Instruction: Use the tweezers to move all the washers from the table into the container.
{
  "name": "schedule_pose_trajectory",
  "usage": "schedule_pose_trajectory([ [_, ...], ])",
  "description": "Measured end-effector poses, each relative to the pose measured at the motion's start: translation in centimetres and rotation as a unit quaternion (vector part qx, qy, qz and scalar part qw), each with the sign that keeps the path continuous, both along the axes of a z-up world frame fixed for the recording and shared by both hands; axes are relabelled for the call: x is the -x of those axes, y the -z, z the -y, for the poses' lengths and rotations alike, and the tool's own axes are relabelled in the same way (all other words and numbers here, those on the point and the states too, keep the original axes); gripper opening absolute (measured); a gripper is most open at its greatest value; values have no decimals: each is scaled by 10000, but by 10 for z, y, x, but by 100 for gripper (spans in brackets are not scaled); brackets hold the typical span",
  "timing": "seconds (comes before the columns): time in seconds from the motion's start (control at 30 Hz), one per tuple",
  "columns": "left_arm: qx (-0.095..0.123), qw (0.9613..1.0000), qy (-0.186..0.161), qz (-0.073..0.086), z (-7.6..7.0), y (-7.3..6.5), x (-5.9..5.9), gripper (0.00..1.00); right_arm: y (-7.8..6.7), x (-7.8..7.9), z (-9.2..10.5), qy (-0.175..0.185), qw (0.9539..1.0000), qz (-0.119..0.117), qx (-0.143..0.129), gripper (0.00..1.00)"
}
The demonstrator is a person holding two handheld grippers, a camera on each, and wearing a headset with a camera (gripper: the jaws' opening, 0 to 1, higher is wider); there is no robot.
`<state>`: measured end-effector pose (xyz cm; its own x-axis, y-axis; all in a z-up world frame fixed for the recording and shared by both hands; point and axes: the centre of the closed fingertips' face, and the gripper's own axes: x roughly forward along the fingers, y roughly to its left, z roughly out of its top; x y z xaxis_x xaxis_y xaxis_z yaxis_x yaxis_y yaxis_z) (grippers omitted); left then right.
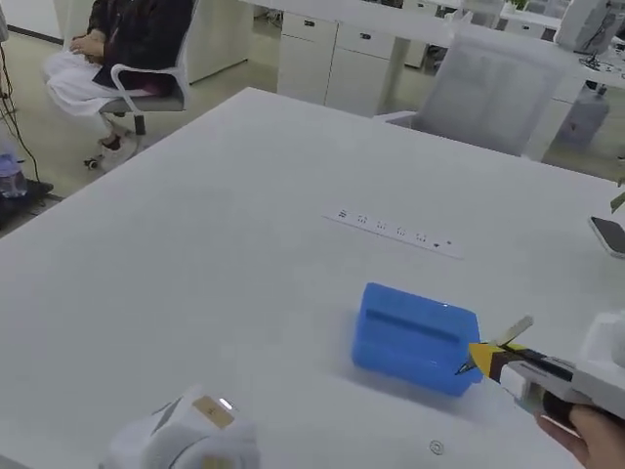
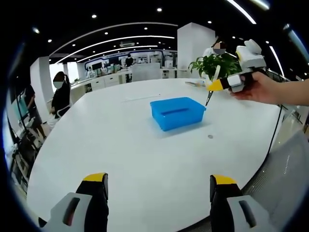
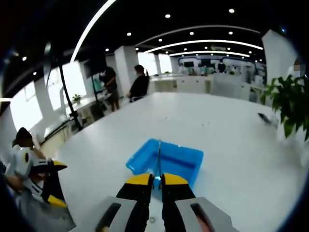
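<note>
Head view: a broad white surface (image 1: 195,264) in an open office, with white cabinets (image 1: 337,49) and a seated person (image 1: 127,49) at the far side; a socket strip (image 1: 395,233) bears markings too small to read. The blue container (image 1: 415,337) sits near right, with one washer (image 1: 436,447) nearer still. The right hand-held gripper (image 1: 483,360) pinches the tweezers (image 3: 159,159) at the container's right edge; the left hand-held gripper (image 2: 159,193) gapes wide.

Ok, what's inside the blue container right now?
Inside the blue container I see plain blue floor; whether anything lies on it is too small to tell. The tweezers cover a strip.
</note>
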<state>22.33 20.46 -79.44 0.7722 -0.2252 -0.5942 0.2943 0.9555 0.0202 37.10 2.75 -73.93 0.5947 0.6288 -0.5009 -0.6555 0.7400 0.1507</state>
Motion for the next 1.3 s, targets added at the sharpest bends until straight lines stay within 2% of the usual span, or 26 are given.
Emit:
schedule_pose_trajectory([
  [0.13,0,10000,16,20,1,-1,0,89,10,10,-2,-13,10000,-61,-7,4],
  [0.23,-28,10000,47,-4,1,1,0,89,23,16,-3,-6,9997,-179,177,4],
  [0.4,-64,9999,93,-46,2,3,1,88,37,20,-3,28,9993,-324,172,4],
  [0.7,-93,9998,143,-79,3,3,2,88,71,28,4,87,9969,-632,465,4],
  [0.77,-99,9998,140,-80,3,3,2,88,75,31,3,94,9965,-663,496,4],
  [0.83,-153,9998,129,-5,1,1,1,88,78,29,5,128,9962,-705,490,4],
  [0.93,-165,9998,136,-57,1,3,1,88,83,26,8,197,9960,-739,469,4],
  [1.1,-157,9998,114,-63,1,3,1,88,80,26,8,235,9964,-700,425,4],
  [1.3,-152,9998,113,-71,1,3,1,88,79,34,7,257,9967,-668,387,4],
])
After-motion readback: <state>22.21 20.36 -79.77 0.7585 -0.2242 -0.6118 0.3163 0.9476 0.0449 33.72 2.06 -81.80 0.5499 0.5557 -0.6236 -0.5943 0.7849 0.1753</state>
